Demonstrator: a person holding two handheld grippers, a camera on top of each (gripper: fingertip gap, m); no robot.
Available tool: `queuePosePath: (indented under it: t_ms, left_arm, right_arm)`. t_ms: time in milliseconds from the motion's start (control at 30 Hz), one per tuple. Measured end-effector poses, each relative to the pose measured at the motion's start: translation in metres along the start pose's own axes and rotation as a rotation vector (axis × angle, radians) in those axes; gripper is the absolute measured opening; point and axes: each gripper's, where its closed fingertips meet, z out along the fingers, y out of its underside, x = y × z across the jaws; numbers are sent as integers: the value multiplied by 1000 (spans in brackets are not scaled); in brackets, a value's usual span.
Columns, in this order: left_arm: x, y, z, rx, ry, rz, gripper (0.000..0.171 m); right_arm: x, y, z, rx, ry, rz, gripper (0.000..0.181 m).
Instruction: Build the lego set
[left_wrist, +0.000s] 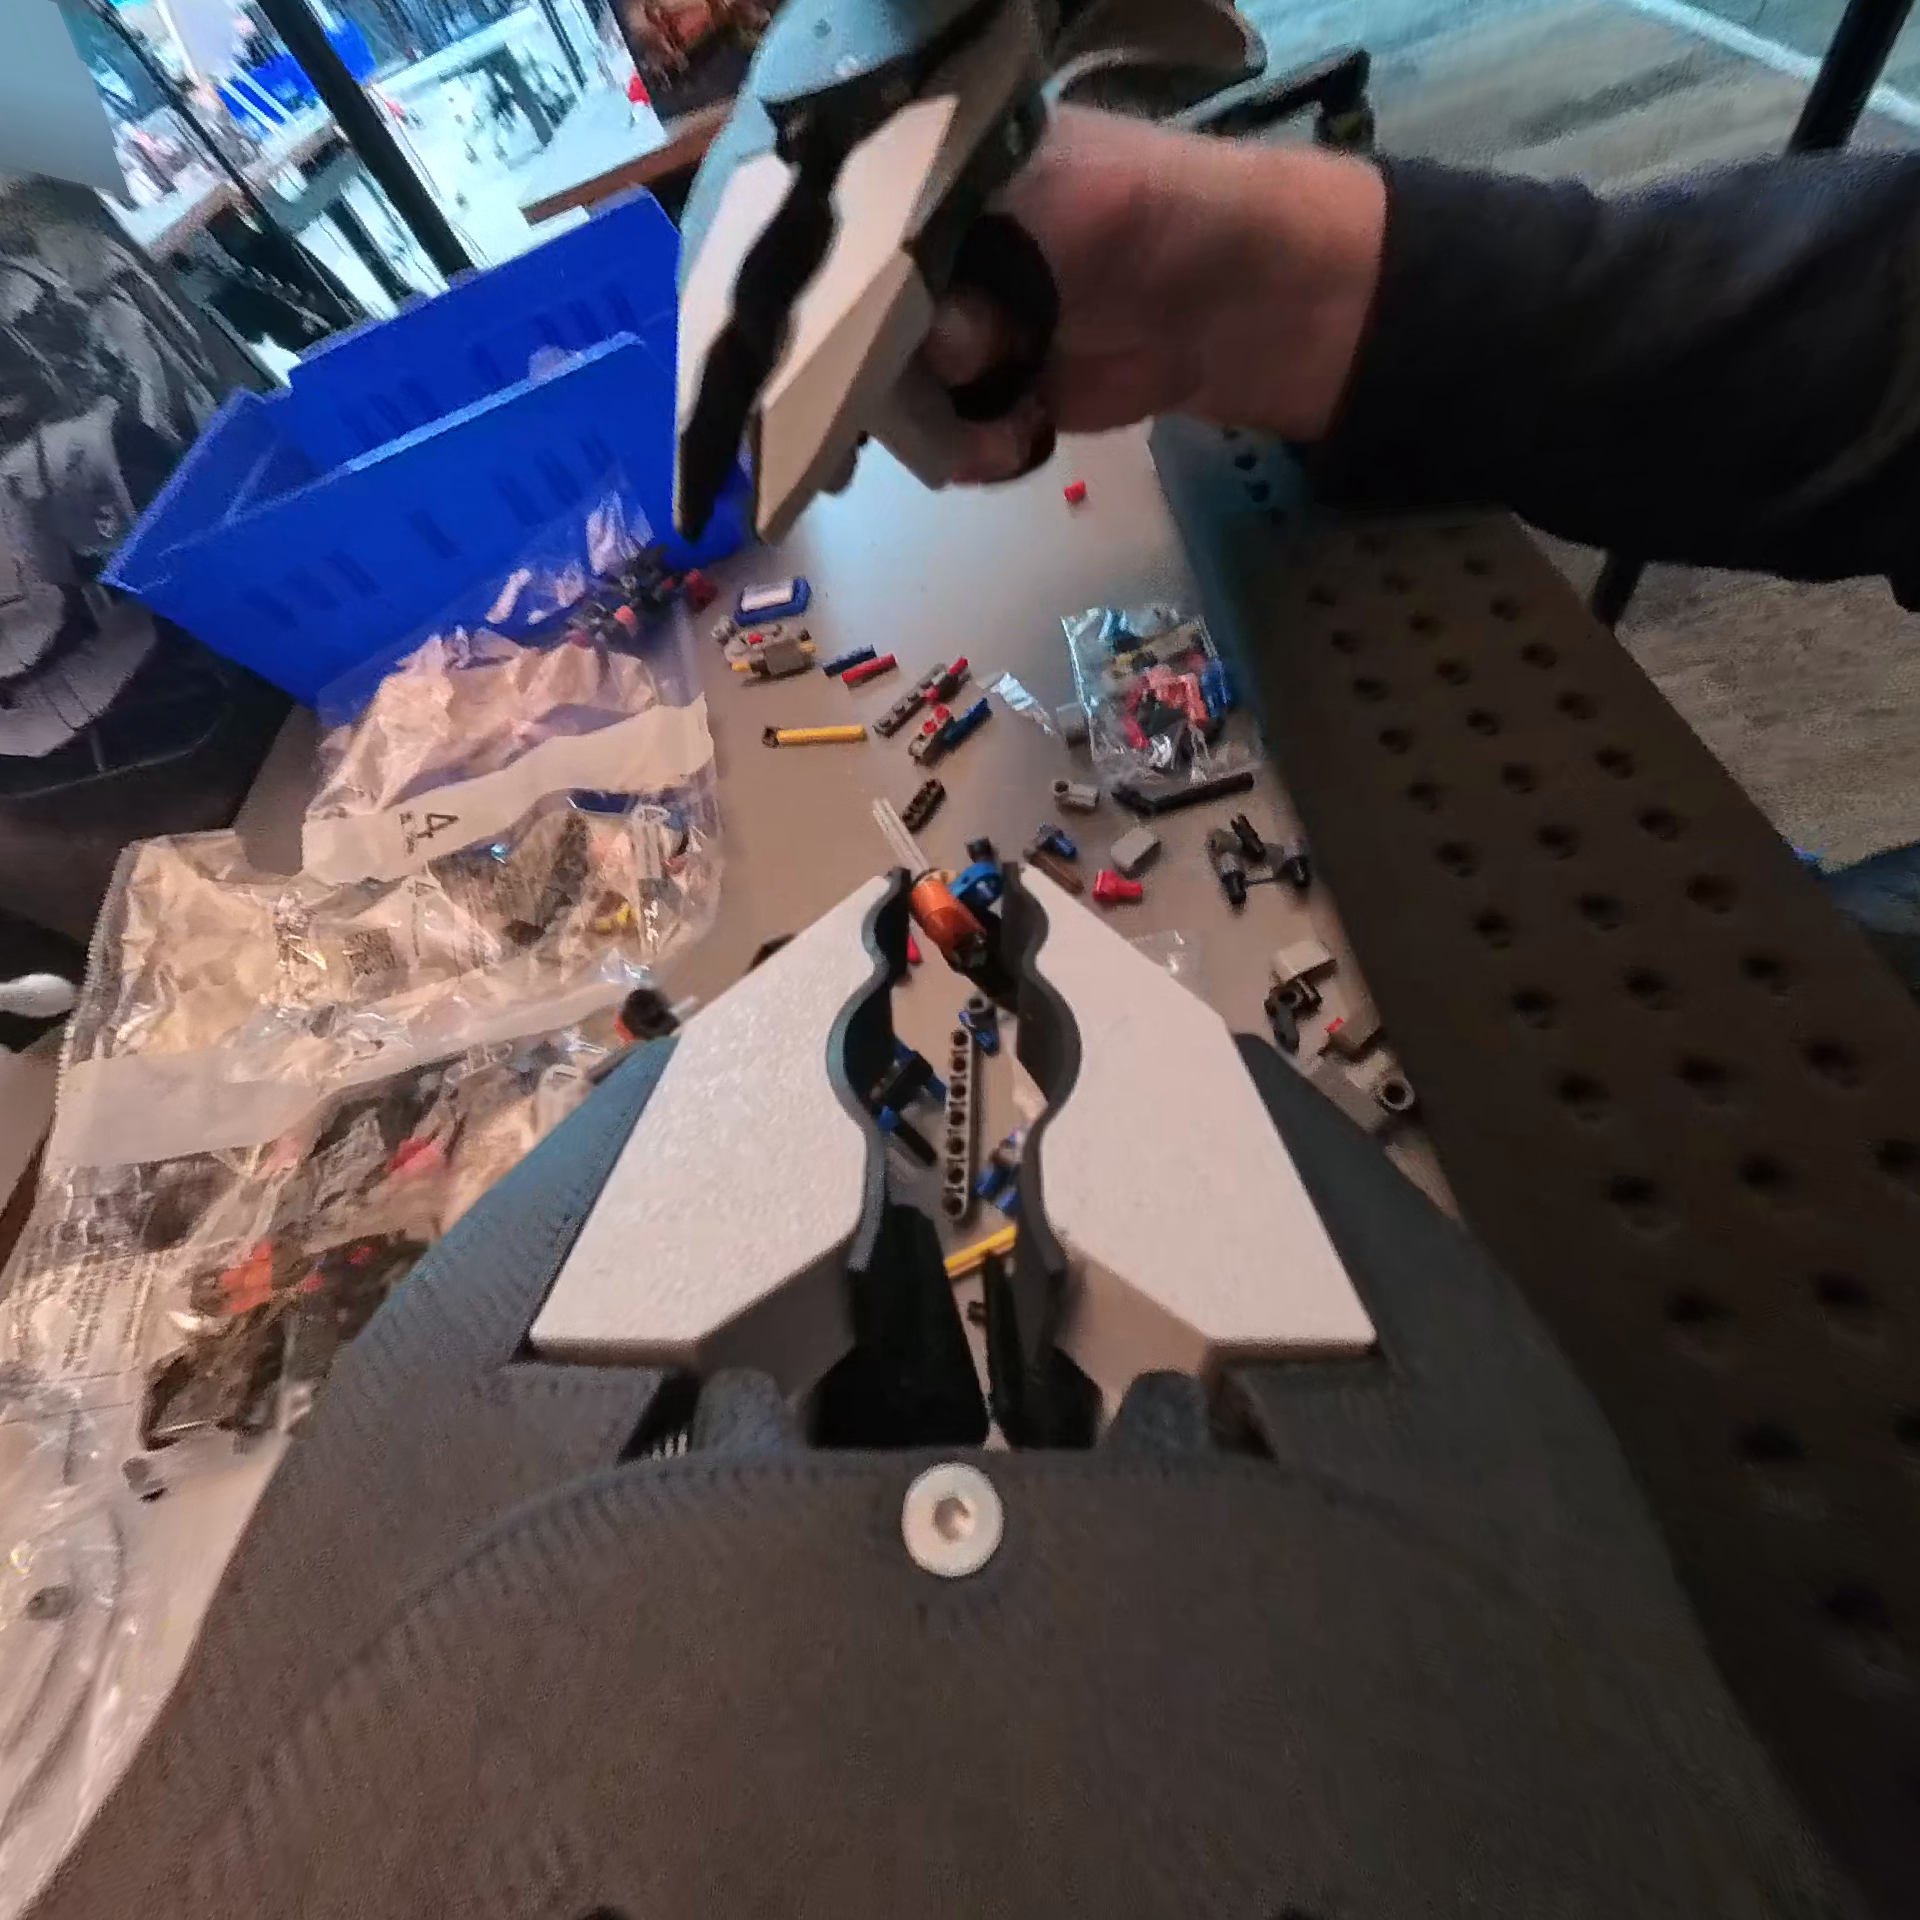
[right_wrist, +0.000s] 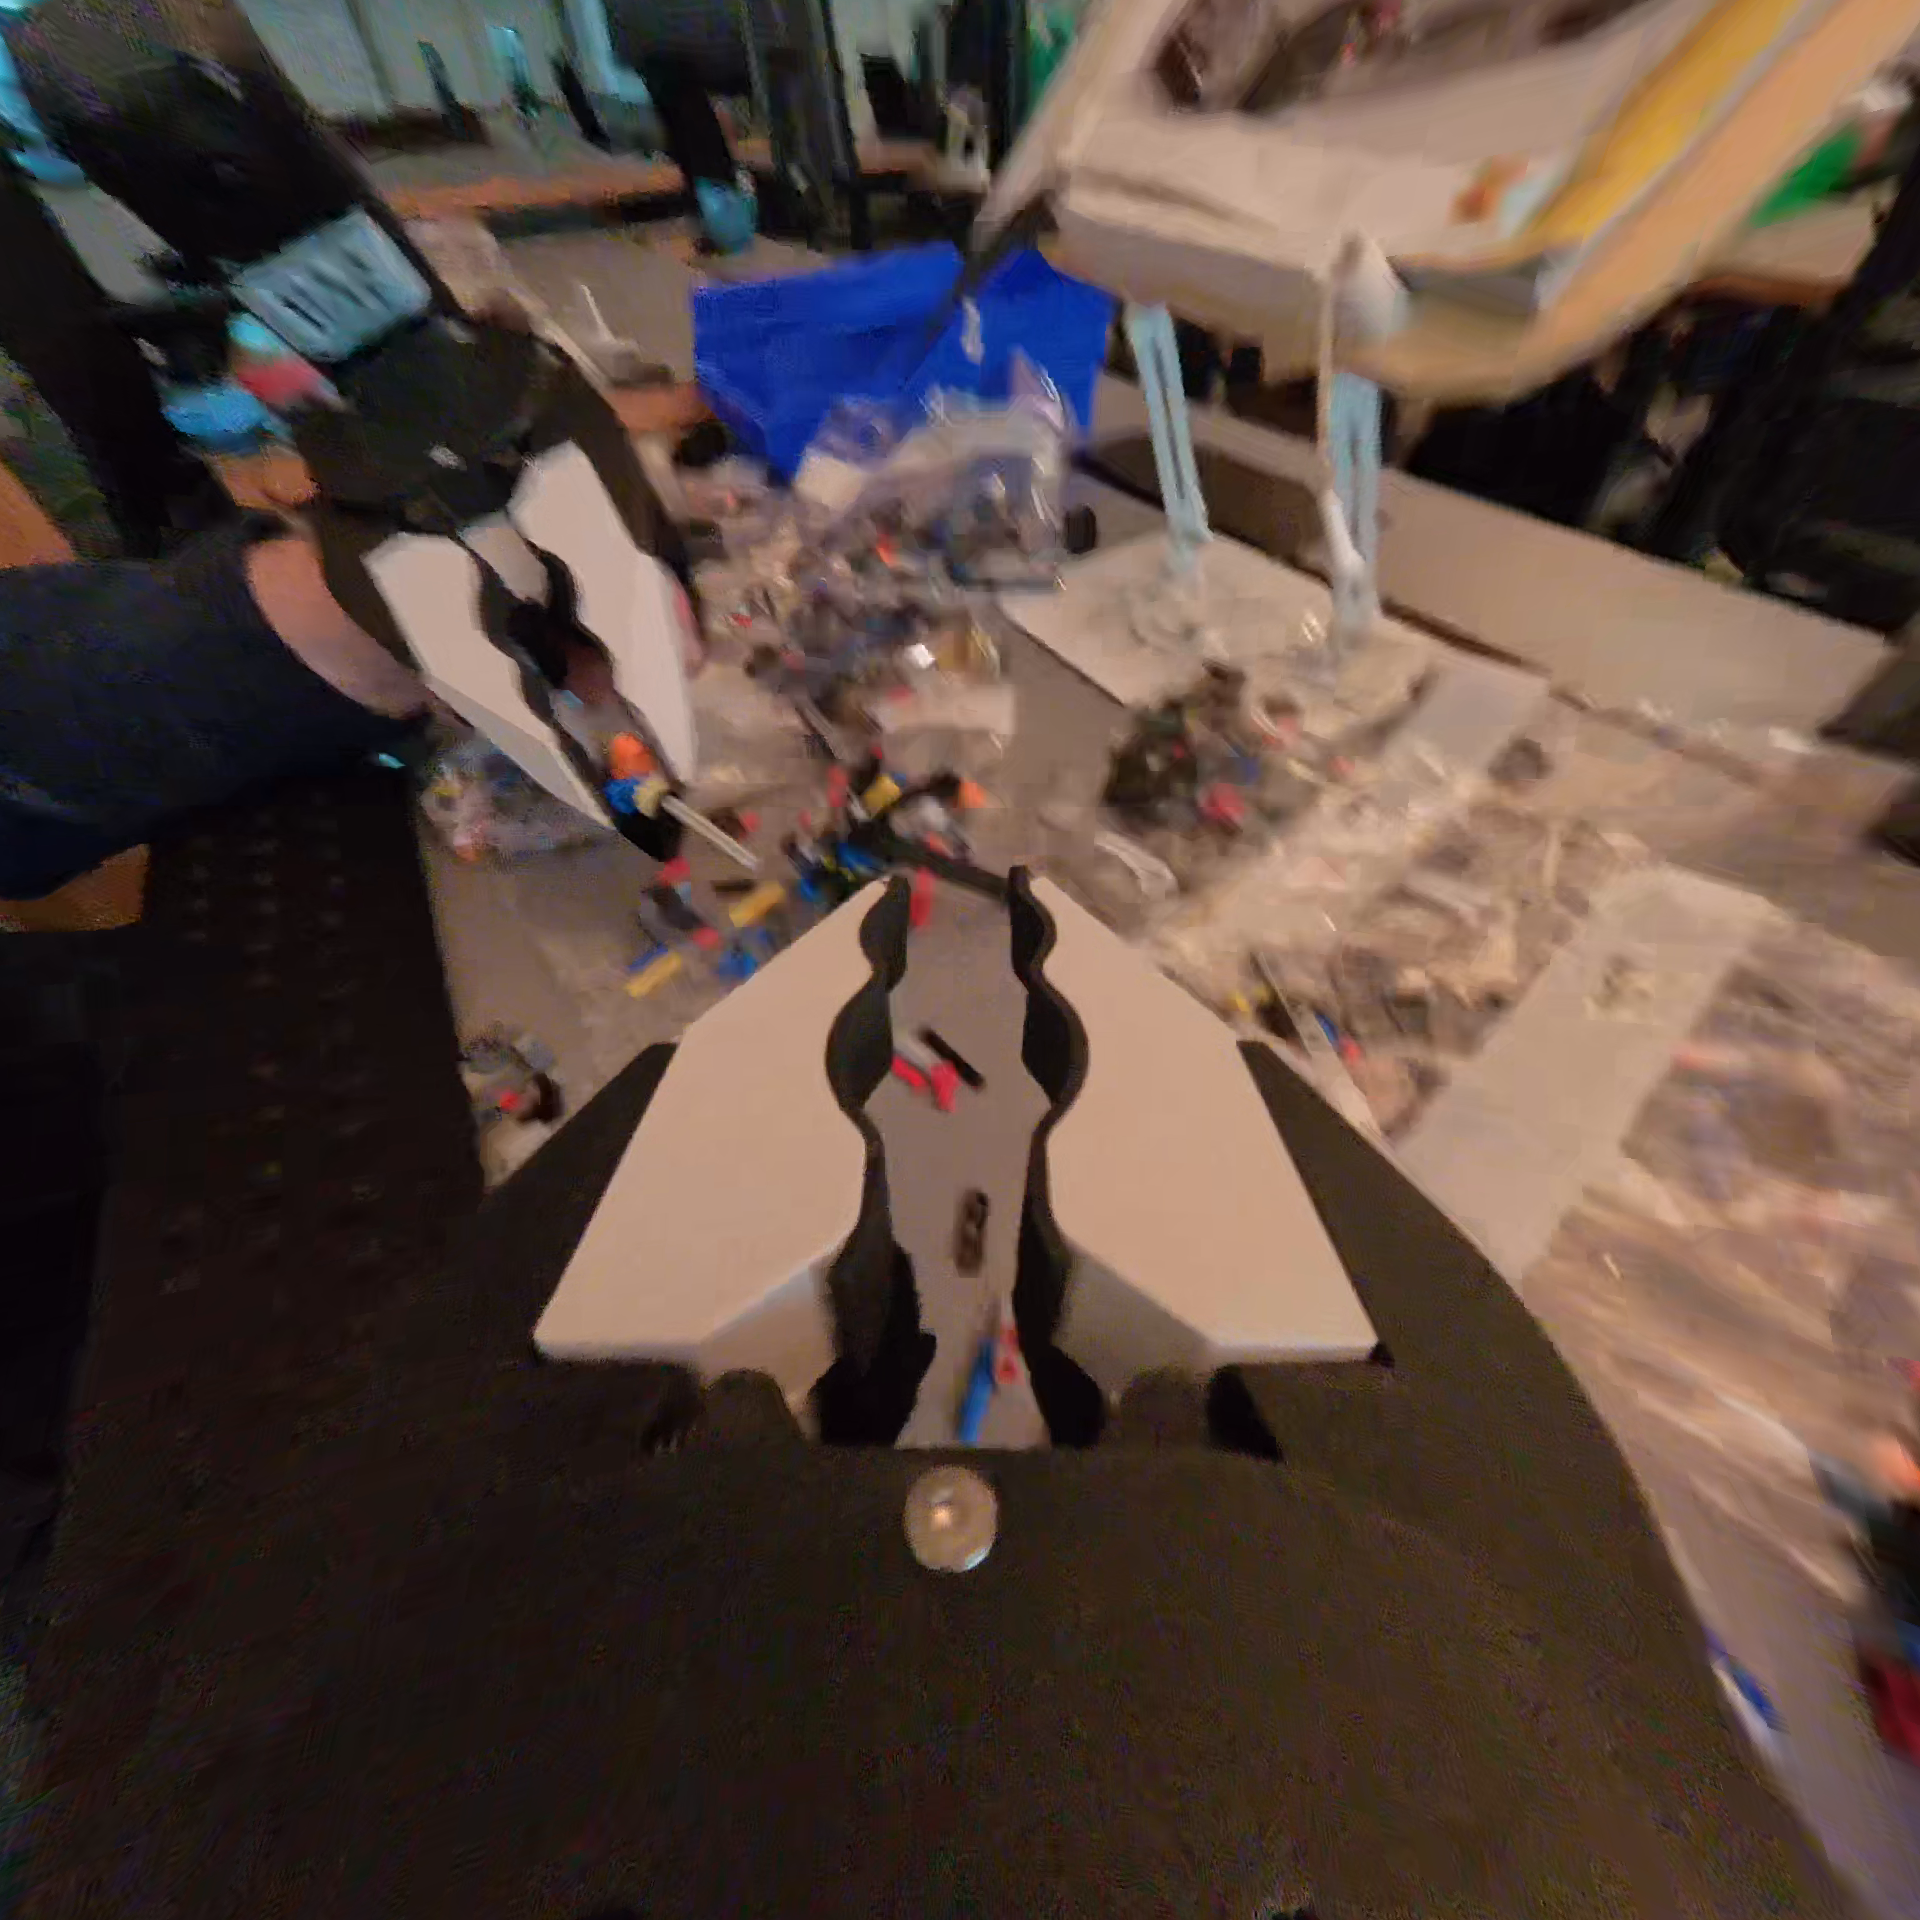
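My left gripper (left_wrist: 956, 883) is shut on a small orange and blue lego assembly (left_wrist: 943, 916) with a white axle sticking out, held above the grey table (left_wrist: 935, 582). It also shows in the right wrist view (right_wrist: 649, 800) at the left, with the assembly (right_wrist: 629, 774) at its tips. My right gripper (right_wrist: 958, 883) is open and empty above loose pieces. In the left wrist view it (left_wrist: 727, 520) hangs high at the top, held by a hand. A grey holed beam (left_wrist: 961, 1122) lies on the table under my left fingers.
Loose lego pieces (left_wrist: 914, 707) are scattered mid-table. Clear bags of parts (left_wrist: 416, 883) lie left, and a small bag (left_wrist: 1153, 686) right. A blue bin (left_wrist: 416, 499) stands behind. A dark perforated board (left_wrist: 1558, 883) runs along the right. A white stand (right_wrist: 1174, 468) holds a booklet.
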Motion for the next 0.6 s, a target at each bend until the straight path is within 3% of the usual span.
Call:
queuePosePath:
  t_ms: [167, 367, 467, 600]
  left_arm:
    - [12, 15, 11, -103, 43, 39, 17]
    - [17, 28, 18, -171, 67, 49, 17]
    - [19, 33, 23, -200, 71, 62, 17]
    - [21, 36, 27, -220, 75, 70, 18]
  right_arm:
    - [14, 67, -10, -312, 4, 22, 14]
    - [11, 113, -14, -545, -19, 12, 10]
    - [17, 115, -17, -559, 14, 3, 10]
    - [39, 97, -30, -442, 110, 76, 12]
